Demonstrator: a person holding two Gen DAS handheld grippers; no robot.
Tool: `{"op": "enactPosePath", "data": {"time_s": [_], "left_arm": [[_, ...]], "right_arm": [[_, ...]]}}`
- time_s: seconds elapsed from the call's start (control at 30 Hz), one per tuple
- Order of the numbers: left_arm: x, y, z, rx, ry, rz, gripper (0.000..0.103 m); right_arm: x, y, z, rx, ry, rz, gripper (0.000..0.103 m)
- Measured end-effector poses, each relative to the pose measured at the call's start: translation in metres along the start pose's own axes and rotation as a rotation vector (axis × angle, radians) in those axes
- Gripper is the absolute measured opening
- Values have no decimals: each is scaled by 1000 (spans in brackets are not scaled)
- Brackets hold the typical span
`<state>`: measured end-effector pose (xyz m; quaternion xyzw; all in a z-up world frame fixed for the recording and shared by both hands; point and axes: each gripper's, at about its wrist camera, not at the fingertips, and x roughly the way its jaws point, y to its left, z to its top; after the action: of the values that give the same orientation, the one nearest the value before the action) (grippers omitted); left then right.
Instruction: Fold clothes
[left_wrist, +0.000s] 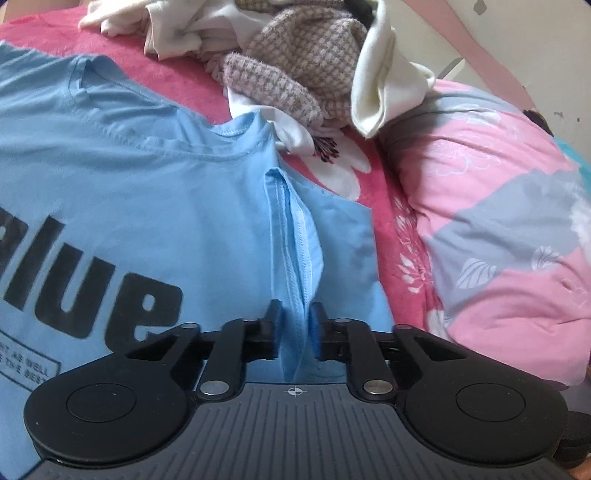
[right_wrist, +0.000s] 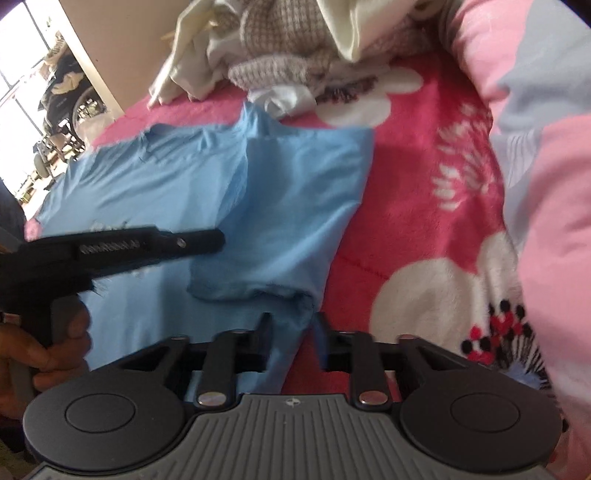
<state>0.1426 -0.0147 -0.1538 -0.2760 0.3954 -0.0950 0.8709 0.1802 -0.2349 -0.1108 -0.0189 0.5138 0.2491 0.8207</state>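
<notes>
A: What sort of place?

B: Home, a bedroom. Work surface is a bed w/ a fuzzy pink blanket (right_wrist: 413, 206) printed w/ big white flowers.

A: Anything else?

B: Puffy pink-and-grey quilt (left_wrist: 498, 236) bunched along the bed's right edge. Heap of unsorted laundry (left_wrist: 295, 70) at the far edge: cream pieces plus a houndstooth knit. A blue T-shirt (left_wrist: 155, 192) lies spread on the blanket.

A: Beyond the bed?

B: Plain pale wall (right_wrist: 96, 51) at the far left corner, then a bright window (right_wrist: 26, 77); outside blurry, looks like parked bikes or carts, can't tell which.
</notes>
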Motion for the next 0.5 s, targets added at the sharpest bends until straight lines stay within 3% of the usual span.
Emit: {"op": "enactPosePath", "data": {"time_s": [0.03,0.13,0.37,0.5], "left_arm": [[0,1,0,7,-4,7,6],[0,4,0,9,-13,37,3],[2,7,0,11,-21,64,3],[-9,9,-1,23,-39,63,10]], "right_arm": [[2,-1,-3,5,2,-7,6],[5,-3,-12,11,0,-25,5],[2,-2,-17,-7,1,-57,6],[-6,2,-17,-28,3,-79,8]]}}
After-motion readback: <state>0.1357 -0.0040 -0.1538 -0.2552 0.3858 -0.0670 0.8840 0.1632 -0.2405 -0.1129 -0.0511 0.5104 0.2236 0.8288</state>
